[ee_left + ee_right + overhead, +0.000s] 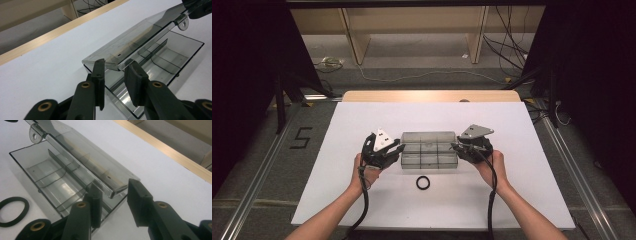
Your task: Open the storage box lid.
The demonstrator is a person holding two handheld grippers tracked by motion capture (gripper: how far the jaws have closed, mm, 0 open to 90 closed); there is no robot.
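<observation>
A clear plastic compartment box [429,150] lies in the middle of the white table top, its lid [135,42] tilted up off the base [175,57]. My left gripper [399,148] is at the box's left end. Its jaws span the end of the lid [115,72], one fingertip [100,67] at the back corner and the other at the front lip. My right gripper [455,146] grips the opposite end [113,195] of the lid [82,157] the same way. The divided base [50,177] holds nothing. A black rubber ring [423,182] lies just in front of the box.
The ring [12,211] is near the box's front edge, below the right gripper's jaws. A wooden table edge [432,96] runs behind the white sheet [362,200]. Cables and wooden shelving legs are on the floor beyond.
</observation>
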